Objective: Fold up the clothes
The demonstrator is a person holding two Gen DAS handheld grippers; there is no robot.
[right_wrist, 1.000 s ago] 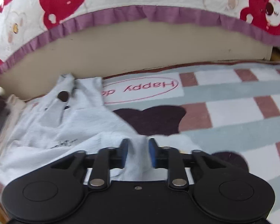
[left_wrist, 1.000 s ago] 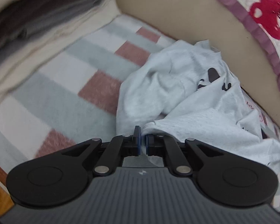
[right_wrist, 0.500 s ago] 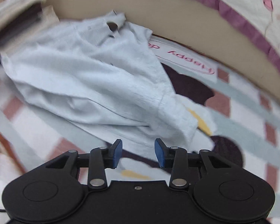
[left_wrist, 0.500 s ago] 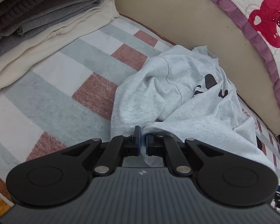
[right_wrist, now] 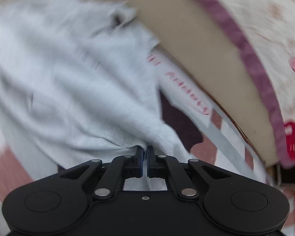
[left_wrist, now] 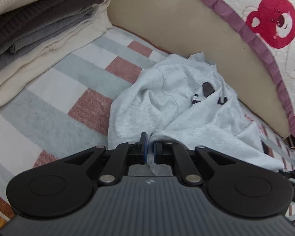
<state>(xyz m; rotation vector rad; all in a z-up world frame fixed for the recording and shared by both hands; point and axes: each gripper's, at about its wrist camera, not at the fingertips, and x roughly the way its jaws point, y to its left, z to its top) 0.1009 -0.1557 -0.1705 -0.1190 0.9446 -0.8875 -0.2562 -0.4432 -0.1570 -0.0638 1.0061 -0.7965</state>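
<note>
Left wrist view: folded stack (left_wrist: 39, 19) beside shirt (left_wrist: 167, 102); right view, seemingly blurred.

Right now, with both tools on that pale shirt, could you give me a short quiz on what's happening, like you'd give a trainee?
1. True or false: the left gripper has light grey shirt fabric pinched between its jaws.
2. What does the right gripper hold? A) a dark sweater B) the light grey shirt C) nothing
3. Fill in: the stack of folded clothes lies on the checked ____.

Key:
1. True
2. B
3. blanket
</note>
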